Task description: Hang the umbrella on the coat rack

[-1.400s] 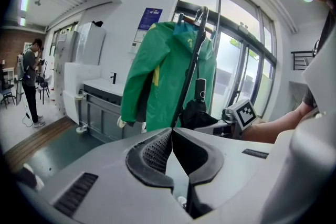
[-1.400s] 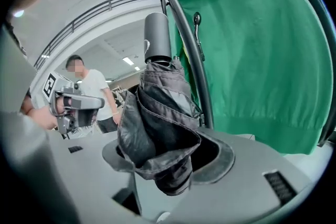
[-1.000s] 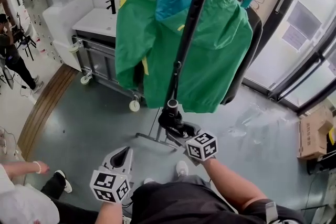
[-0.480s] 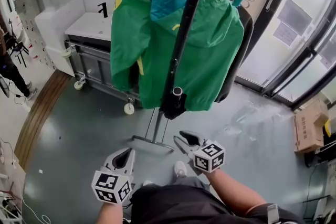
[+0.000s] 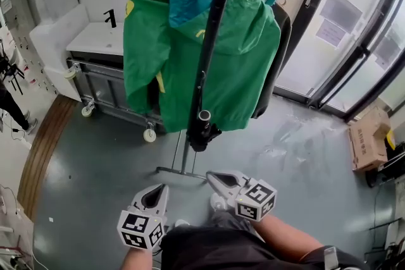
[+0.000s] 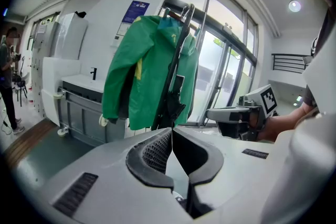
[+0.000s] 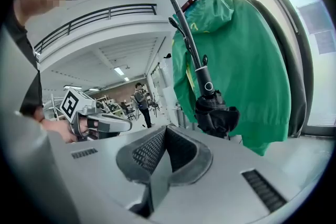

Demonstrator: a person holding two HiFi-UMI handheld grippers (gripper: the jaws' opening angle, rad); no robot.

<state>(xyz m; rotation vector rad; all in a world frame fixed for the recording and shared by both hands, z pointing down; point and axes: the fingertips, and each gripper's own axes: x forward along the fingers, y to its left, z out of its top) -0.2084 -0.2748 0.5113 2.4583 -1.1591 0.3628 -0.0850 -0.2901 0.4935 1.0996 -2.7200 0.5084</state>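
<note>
Black umbrella [image 5: 212, 41] hung vertically on coat rack [image 5: 185, 158], hooked handle up, left claw [image 5: 155, 194] and right claw [image 5: 214, 177] clenched, empty.

right gripper [image 7: 166, 131] fingers together, empty; black umbrella [image 7: 214, 112] hangs apart, against green jacket [image 7: 252, 71].
</note>
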